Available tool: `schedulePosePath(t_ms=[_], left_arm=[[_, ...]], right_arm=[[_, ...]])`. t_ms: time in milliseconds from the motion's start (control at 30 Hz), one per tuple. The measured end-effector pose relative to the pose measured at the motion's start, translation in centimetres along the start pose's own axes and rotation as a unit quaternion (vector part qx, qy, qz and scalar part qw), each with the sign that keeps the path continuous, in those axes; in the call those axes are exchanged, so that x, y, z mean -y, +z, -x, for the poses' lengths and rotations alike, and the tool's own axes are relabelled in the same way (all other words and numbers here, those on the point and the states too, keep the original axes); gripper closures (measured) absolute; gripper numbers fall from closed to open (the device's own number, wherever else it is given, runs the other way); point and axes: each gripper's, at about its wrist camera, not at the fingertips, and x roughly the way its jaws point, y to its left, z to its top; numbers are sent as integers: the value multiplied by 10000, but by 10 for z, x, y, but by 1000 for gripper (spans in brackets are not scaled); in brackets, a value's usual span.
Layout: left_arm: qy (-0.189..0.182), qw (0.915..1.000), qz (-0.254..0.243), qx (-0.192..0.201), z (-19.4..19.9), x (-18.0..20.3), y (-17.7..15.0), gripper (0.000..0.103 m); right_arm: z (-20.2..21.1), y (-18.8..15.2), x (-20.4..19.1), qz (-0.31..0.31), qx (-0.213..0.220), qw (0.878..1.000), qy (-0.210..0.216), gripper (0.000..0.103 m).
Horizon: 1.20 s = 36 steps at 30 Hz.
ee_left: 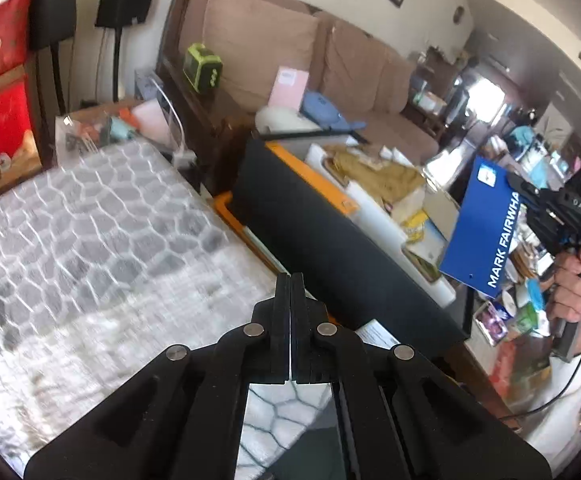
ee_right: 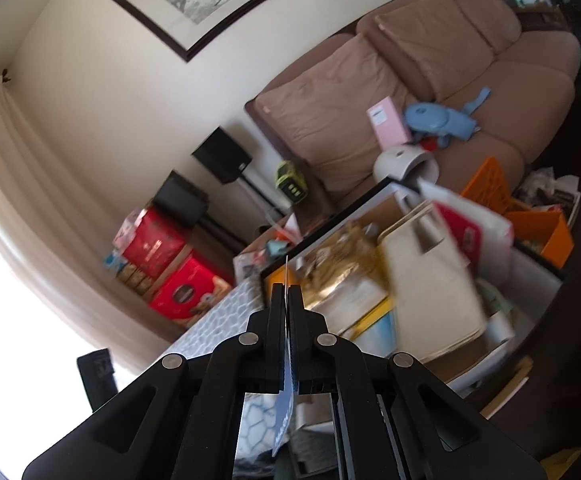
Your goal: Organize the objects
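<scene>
- The left gripper (ee_left: 290, 280) has its fingers clenched together with nothing between them, over the grey-and-white patterned cloth (ee_left: 90, 240).
- Just right of those fingertips runs the long edge of a black panel (ee_left: 330, 248), with an orange rim (ee_left: 230, 216) at its foot; the cloth to the left lies bare.
- The right gripper (ee_right: 287, 290) is grasping a thin blue card (ee_right: 286, 408), seen edge-on between its fingers.
- From the left wrist view, that blue card (ee_left: 486, 224) hangs in the air well right of the left fingers, a hand (ee_left: 574, 288) on the grip behind it.
- Beyond the right fingertips sits a crowded open box (ee_right: 370, 292).
- Farthest stands the brown sofa (ee_left: 350, 68).
</scene>
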Motion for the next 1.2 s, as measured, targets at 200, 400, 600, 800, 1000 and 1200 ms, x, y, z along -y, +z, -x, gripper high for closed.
schedulePosePath(t_ms=[200,400,600,800,1000,1200], left_arm=[[130,9981,-289,-528,-13,7,-6,101],[985,9916,-508,-669,-27,34,-62,9],[1346,9755,-1141,-1311,-76,62,-76,0],[1299,9832,-803,-998,-80,47,-85,12],[1373,9847,-545,-921,-70,38,-77,71],[1176,9875,-252,-1020,-64,23,-71,85]], right_arm=[[4,5,8,124,201,9994,-254,102],[-3,-8,21,103,50,9992,-390,102],[-11,-15,28,21,-47,9993,-367,103],[-4,-10,40,42,42,9983,-584,102],[-6,-8,53,-72,-20,9981,-608,101],[-13,-4,56,-5,-122,9976,-677,99]])
